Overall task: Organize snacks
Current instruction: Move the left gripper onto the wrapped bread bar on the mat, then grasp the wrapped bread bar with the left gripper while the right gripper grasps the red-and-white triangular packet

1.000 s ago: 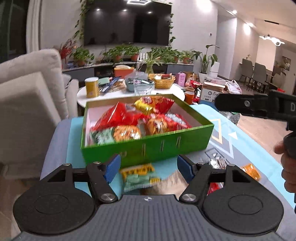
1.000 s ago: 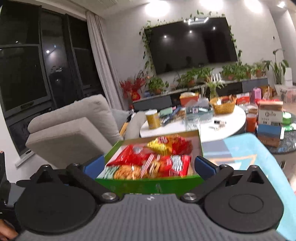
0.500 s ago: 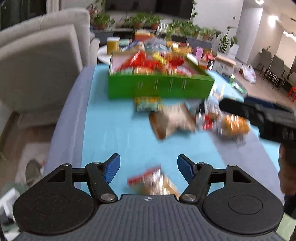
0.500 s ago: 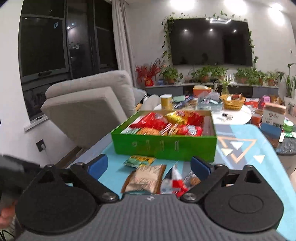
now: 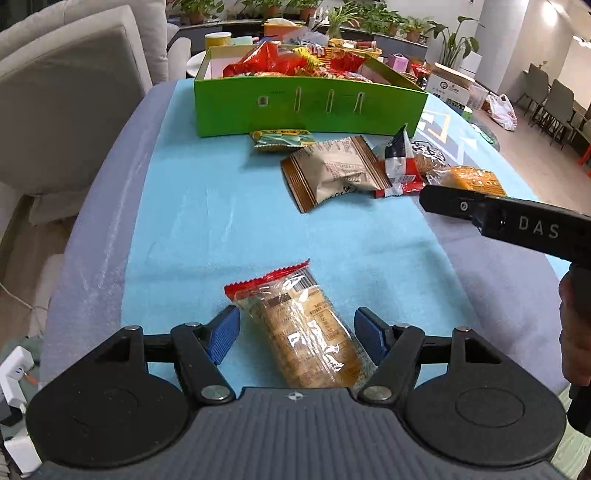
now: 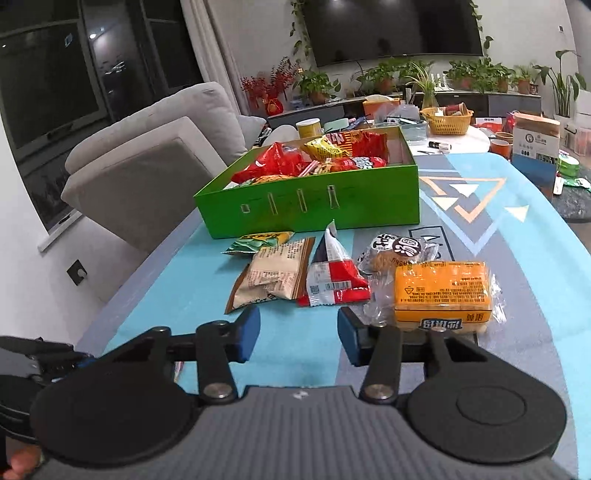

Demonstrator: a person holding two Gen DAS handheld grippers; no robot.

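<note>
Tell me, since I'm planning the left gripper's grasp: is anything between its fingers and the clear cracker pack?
Nothing visible does. The left gripper is open with the cracker pack lying between its blue fingers on the teal cloth; the other loose snacks lie farther off, near the green box.

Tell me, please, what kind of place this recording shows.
Most likely a home living room. A large black wall-mounted television hangs above a row of green potted plants, and a grey upholstered sofa stands beside the table.
</note>
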